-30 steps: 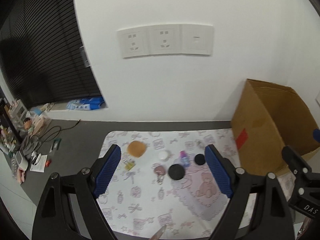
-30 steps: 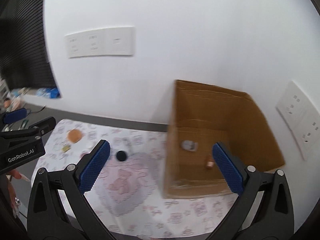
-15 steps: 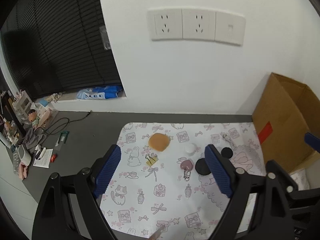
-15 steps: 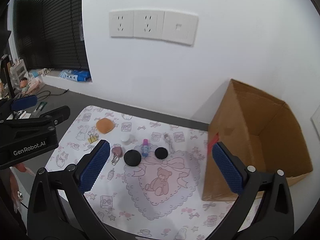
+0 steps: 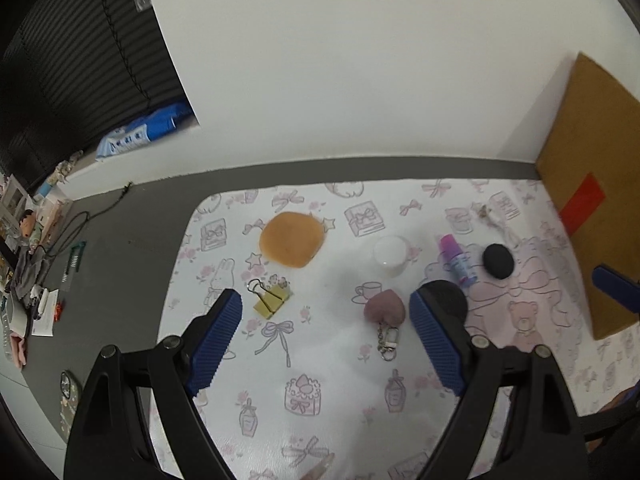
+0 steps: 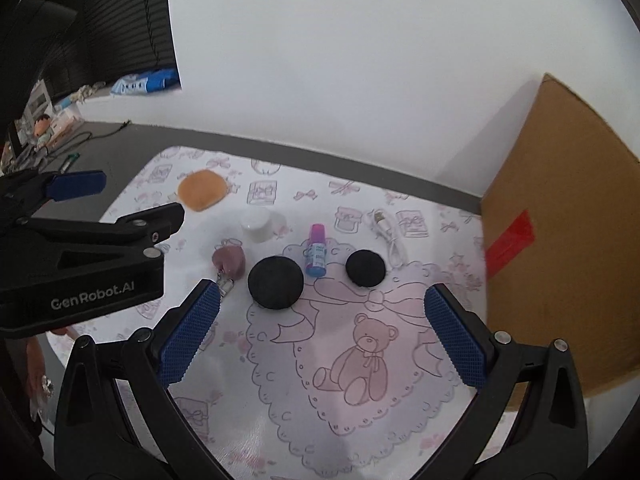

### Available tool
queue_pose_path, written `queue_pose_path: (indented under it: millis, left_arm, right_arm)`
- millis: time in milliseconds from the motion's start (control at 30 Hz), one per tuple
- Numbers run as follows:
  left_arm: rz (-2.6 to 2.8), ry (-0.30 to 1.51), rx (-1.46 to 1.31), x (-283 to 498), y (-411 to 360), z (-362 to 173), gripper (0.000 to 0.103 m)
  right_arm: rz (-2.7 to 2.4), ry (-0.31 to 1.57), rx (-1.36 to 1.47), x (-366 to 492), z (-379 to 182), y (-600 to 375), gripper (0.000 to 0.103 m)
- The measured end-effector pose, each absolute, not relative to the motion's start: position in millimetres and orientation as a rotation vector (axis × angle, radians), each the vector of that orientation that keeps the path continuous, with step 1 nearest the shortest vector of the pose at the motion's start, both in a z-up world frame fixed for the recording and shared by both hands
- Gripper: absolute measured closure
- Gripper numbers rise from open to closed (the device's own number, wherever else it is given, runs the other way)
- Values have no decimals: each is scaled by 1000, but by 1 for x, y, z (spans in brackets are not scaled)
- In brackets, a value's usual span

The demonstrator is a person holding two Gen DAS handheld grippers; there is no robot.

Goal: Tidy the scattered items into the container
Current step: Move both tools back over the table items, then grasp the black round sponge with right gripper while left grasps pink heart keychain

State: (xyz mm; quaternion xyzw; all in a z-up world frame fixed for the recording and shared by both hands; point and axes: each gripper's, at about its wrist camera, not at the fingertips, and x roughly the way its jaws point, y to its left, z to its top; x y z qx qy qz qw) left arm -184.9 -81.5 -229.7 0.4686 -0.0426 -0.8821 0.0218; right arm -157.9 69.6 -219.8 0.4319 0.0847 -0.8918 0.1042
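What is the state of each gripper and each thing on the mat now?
Left gripper: open, empty.
Right gripper: open, empty.
Brown cardboard box: standing beside the mat.
Yellow binder clip: lying closed, handles out.
Purple small bottle: lying on its side.
White round cap: standing on the mat.

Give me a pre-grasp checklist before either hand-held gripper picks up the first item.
1. Left hand-held gripper open, nothing between its fingers: ok.
2. Right hand-held gripper open and empty: ok.
3. Items apart enough to grasp singly, e.g. large black disc and small black disc: ok.
4. Heart keychain lies flat on the mat: ok.
5. Cardboard box within view at the right: ok.
6. Box opening unobstructed: cannot tell.
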Motion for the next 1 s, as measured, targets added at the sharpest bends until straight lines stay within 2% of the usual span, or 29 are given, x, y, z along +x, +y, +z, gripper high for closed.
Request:
queue_pose_path:
  millis: [233,533,600,667,900,1000]
  left_arm:
    - [-2732,-119,1542,-207,-85,-278,18]
    - [-2769,-53,1642,-220,-77,-304,18]
    - [-2754,-55,1685,-222,-74,-310,18]
    - [-2743,-87,1703,-220,-72,-317,17]
    - [-2765,-75,1688,-219,-71,-315,19]
    - [-2768,-80,1689,-218,-70,-314,20]
  right_arm:
    - [-2556,272,1325,-172,-272,61,0]
    - [-2509,273,1352,-184,-302,49,0]
    - [-2493,270,1365,-187,-308,48,2]
    - [-2474,262,1386,-189,-313,47,10]
    - [-2487,249,1356,-190,-316,48,12]
    - [-2501,243,1345,-191,-314,49,22]
